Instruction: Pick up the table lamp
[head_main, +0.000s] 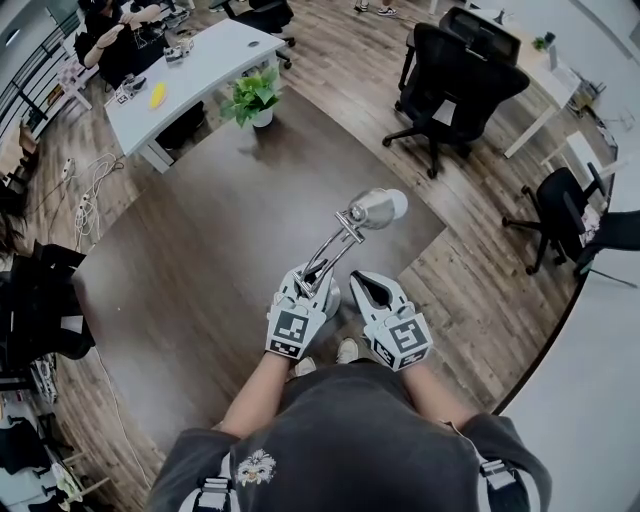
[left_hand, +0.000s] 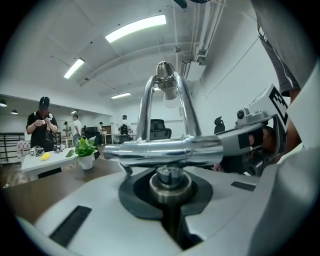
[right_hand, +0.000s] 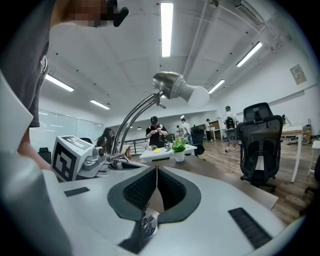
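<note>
Over the dark brown surface, right in front of our chest, we had the table lamp in the left gripper, and what a grip it was! Per the left gripper view, its jaws were clamped tight on the short metal post just under the lamp's chrome crossbar, pads hard against it. Twin chrome arms rose from there & curved up to the shade w/ its white bulb, which leaned away from us and to the right. The right gripper sat just beside the left one, jaws pressed together w/ nothing btw them: a spectator.

So where were we w/ the job? Grasp: done, as far as we could tell. Lift: prob. done too. The lamp's low end sat at the gripper, level w/ our hands, and no foot showed on the surface beneath. But the gripper hid whatever was below the post, so we couldn't swear it was clear. What was left, in our view, was holding it steady. One narrow grip low down carried a long, top-heavy arm that could swing. At the far corner a potted plant stood well apart, no obstacle.
</note>
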